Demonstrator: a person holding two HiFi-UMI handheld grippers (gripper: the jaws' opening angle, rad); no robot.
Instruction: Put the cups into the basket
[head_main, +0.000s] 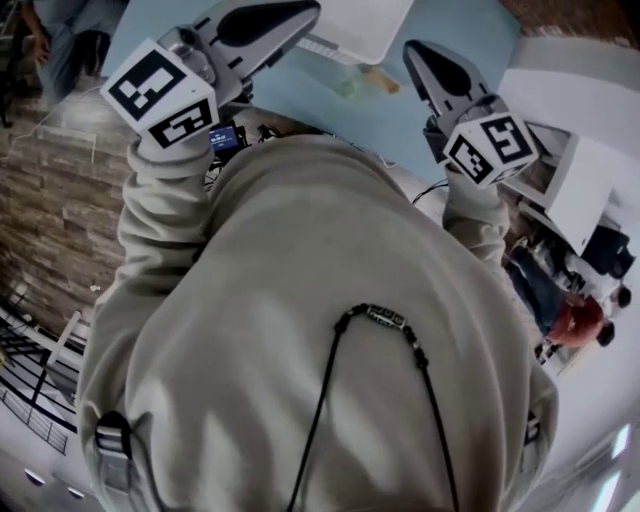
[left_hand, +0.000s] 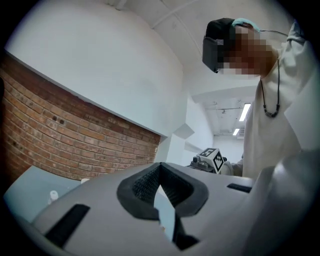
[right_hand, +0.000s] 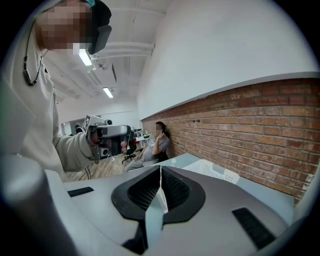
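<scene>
My left gripper (head_main: 305, 14) and right gripper (head_main: 418, 52) are both raised in front of my chest and reach over the near edge of the light blue table (head_main: 440, 110). In the left gripper view my left gripper (left_hand: 160, 165) has its pads meeting, with nothing between them. In the right gripper view my right gripper (right_hand: 160, 168) is shut and empty too. The white slotted basket (head_main: 362, 24) stands on the table beyond the grippers, and shows again as the basket (right_hand: 216, 170). Clear cups (head_main: 348, 82) lie just in front of it. Another small cup (right_hand: 173, 161) stands farther down the table.
A brick wall (right_hand: 260, 135) runs along the table's far side. A person (right_hand: 156, 145) sits at the table's far end. White furniture (head_main: 580, 180) stands to my right, and the floor to my left is wood-patterned (head_main: 50, 220).
</scene>
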